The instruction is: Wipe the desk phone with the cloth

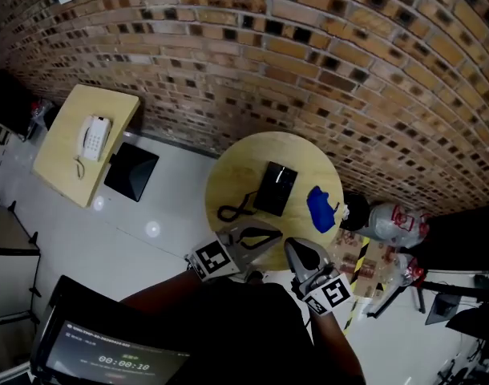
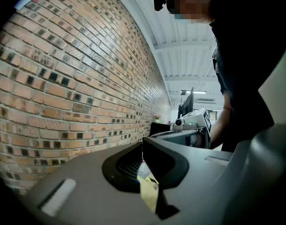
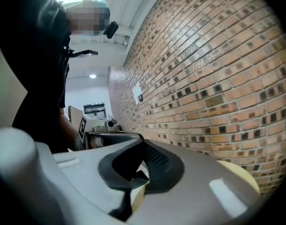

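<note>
A round tabletop (image 1: 228, 175) of pale wood stands close to the brick wall. A black desk phone (image 1: 275, 188) lies flat a little right of its middle, long sides running from the wall edge toward the near edge. Its black cord (image 1: 232, 211) trails off the phone's near left corner and loops toward the left edge. A crumpled blue cloth (image 1: 321, 207) lies near the right edge, just beside the phone and apart from it. The remaining surface is bare wood.

Well off to the left, a square tabletop (image 1: 64, 155) of the same pale wood carries a white phone (image 1: 93, 138) near its far corner.
</note>
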The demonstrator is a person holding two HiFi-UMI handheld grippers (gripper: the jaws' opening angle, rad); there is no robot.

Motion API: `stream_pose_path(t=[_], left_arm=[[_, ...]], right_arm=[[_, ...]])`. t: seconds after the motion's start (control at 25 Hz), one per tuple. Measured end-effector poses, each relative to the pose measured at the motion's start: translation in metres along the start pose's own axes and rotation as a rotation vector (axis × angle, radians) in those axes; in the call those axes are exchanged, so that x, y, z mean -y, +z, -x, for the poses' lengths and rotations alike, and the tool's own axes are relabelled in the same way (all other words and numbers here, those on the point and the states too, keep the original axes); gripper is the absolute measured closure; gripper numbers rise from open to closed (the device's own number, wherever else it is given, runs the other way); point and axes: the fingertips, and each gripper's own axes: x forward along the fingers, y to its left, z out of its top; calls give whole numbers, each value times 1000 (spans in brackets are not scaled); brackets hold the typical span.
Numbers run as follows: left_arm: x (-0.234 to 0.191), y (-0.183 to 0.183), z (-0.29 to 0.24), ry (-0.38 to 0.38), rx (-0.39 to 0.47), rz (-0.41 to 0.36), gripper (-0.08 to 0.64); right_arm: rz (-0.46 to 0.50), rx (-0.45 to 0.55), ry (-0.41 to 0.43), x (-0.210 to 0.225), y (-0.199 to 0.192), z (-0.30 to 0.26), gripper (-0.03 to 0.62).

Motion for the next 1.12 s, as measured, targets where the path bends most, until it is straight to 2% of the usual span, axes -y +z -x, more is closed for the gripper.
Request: stream_pose_path(t=[0.24,0.56,0.88,1.12], left_arm=[[2,12,2,-2,17,5,566],[6,23,-4,-29,31,-13,566],[3,25,-8,-28,28,-7,567],[2,26,-8,-17,28,3,568]], right_arm=[[63,0,-10,-8,14,2,592],[74,4,-35,-6,24,2,592],[108,-6,-14,-7,25,-3,592],[86,6,-16,-2,31,-3,592]])
